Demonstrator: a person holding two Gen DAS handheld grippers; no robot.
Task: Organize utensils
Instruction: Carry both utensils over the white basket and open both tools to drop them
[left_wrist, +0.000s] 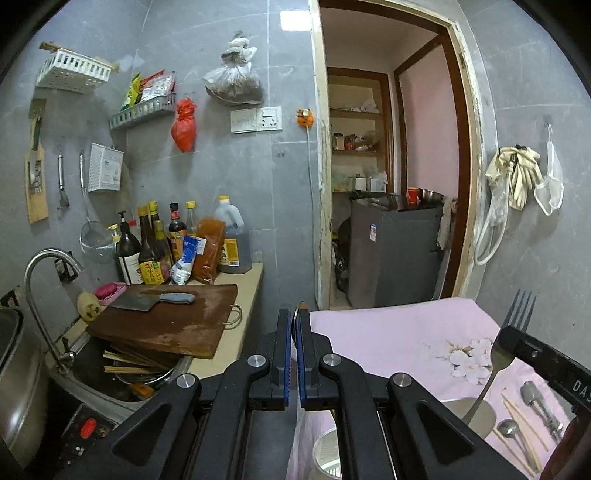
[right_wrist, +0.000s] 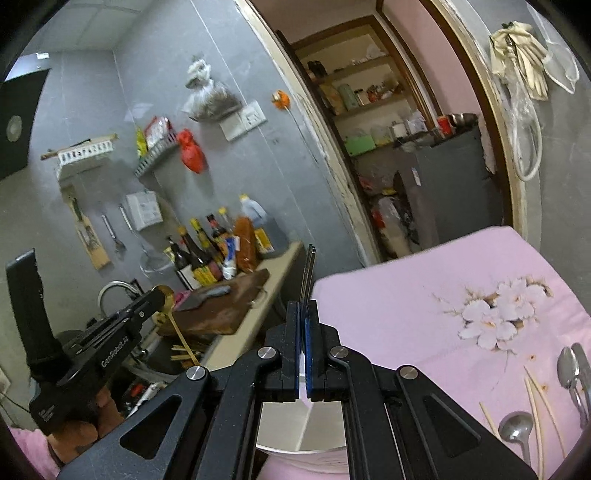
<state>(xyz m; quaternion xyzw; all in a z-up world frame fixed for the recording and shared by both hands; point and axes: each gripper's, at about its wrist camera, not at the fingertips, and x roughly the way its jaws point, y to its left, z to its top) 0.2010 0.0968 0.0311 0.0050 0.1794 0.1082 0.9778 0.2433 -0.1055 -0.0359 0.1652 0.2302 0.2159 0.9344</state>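
Left tool (left_wrist: 294, 325) clamped on gold spoon (right_wrist: 173, 317), bowl above tips, frame centre. Right tool (right_wrist: 307, 317) clamped on fork (left_wrist: 511, 325), tines up. "GenRobot.AI" on left tool body.

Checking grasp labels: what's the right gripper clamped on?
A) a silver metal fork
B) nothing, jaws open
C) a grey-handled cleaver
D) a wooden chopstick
A. In the left wrist view the right gripper is shut on the silver metal fork, tines pointing up; the right wrist view shows the fork edge-on between the closed blue pads.
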